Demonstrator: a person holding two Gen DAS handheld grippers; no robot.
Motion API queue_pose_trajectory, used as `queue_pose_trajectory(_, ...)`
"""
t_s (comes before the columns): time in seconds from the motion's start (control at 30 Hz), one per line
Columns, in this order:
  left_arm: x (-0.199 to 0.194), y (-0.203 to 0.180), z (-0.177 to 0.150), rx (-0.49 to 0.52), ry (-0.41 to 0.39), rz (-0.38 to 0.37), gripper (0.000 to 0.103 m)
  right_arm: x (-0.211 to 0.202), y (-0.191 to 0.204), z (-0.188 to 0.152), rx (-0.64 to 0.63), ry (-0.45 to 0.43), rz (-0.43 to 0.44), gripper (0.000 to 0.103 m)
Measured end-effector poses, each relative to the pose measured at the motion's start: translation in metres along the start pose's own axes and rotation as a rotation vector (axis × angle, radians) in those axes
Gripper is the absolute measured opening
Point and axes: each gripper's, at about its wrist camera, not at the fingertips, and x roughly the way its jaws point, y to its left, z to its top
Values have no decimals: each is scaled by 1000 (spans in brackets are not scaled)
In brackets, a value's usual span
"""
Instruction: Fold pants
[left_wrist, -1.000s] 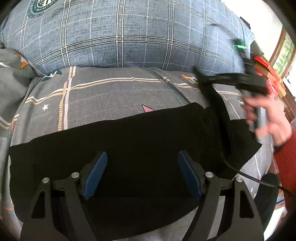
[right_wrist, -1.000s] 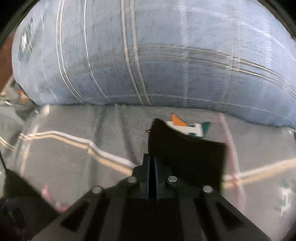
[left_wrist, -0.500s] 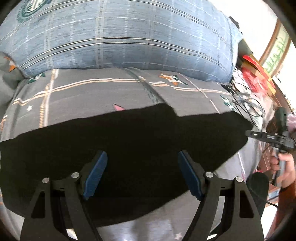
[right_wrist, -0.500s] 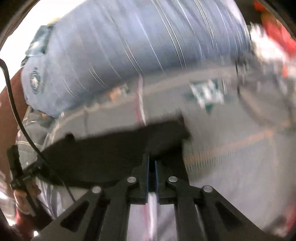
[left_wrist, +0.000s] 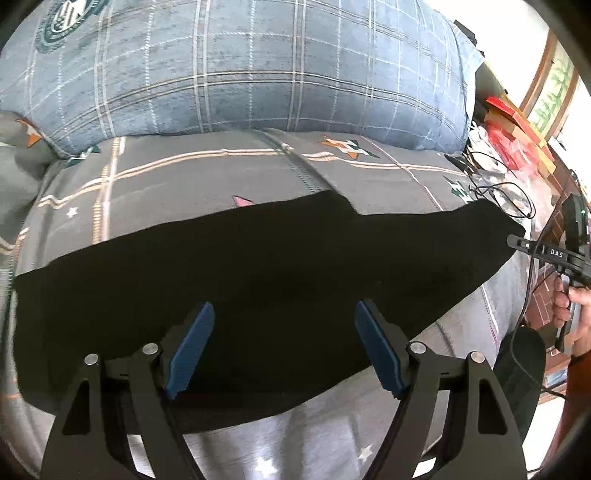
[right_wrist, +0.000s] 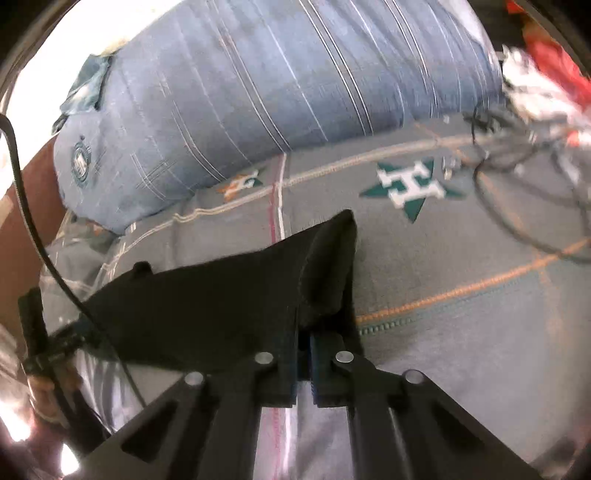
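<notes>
Black pants (left_wrist: 277, 266) lie stretched across the grey patterned bedspread (left_wrist: 184, 173). My left gripper (left_wrist: 284, 314) hovers over their near middle. It is open, its blue pads (left_wrist: 192, 347) wide apart with only flat cloth beneath. At the far right, a hand holds my right gripper (left_wrist: 517, 240) at the pants' tip. In the right wrist view, the jaws of my right gripper (right_wrist: 303, 336) are closing tight. A bunched corner of the pants (right_wrist: 325, 266) is pinched between them and stands up, and the rest trails off to the left.
A large blue plaid pillow (left_wrist: 240, 74) lies along the back of the bed. Loose black cables (right_wrist: 517, 192) and red boxes (left_wrist: 513, 125) crowd the right end. The bed's edge drops off at the right, by the hand (left_wrist: 576, 314).
My right gripper has swung from above the pants' right part out to the far right with the cloth in it. The pants now lie longer and flatter. My left gripper stays open over them.
</notes>
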Motion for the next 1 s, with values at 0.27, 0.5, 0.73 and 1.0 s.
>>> queue_pose_trajectory(0.27, -13, 41, -18, -93, 5, 26, 81, 1, 14, -14, -62, 12, -143, 29)
queue_pose_trajectory(0.5, -20, 57, -26, -132, -17, 68, 82, 0, 127, -43, -397, -47, 170, 47)
queue_pose_trajectory(0.73, -32, 80, -28, -182, -37, 81, 82, 56, 221, -82, -716, -11, 222, 42)
queue_pose_trajectory(1.0, -43, 104, -31, -227, -71, 127, 82, 86, 241, -96, -821, 6, 144, 30)
